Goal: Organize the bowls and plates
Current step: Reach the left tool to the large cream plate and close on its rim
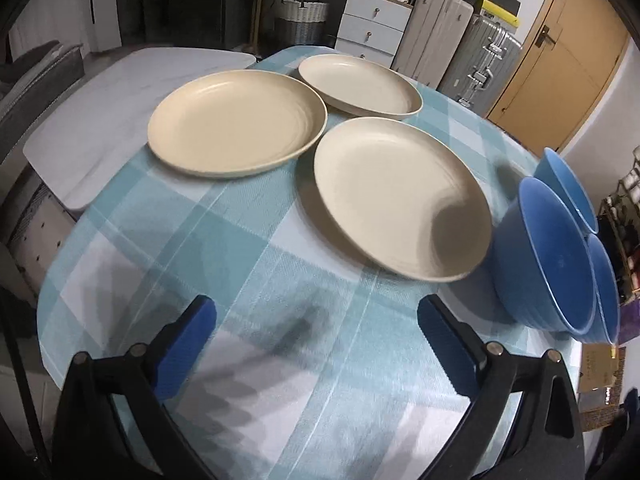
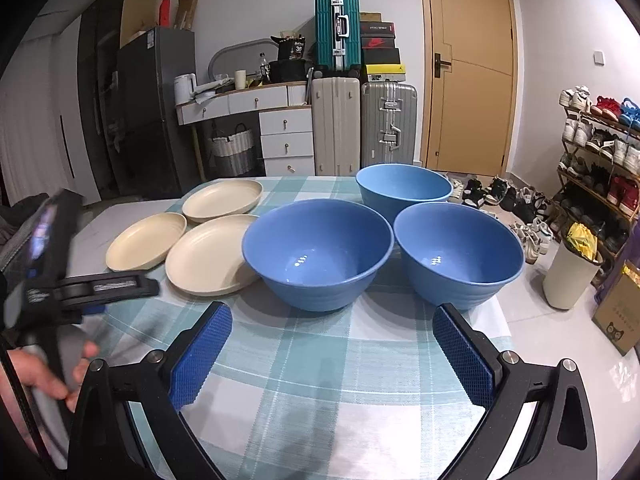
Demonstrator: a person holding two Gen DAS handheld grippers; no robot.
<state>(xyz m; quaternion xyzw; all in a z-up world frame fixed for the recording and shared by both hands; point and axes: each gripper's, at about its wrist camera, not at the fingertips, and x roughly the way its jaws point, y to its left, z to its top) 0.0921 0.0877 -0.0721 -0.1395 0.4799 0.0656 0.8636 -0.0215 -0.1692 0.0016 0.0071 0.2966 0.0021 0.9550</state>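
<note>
We judge the task unstarted: three cream plates (image 1: pixel 236 134) and three blue bowls (image 2: pixel 318 252) lie unstacked on the worktop (image 2: pixel 320 360), both left gripper (image 1: pixel 316 344) and right gripper (image 2: pixel 332 354) empty, jaws apart.

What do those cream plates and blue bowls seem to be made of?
The cream plates look matte, with faint concentric ridges and no sharp glints: possibly plastic or wheat-straw composite, though matte ceramic can't be ruled out. The blue bowls are smoother, showing small light reflections inside and ribbed bases, probably plastic or melamine.
</note>
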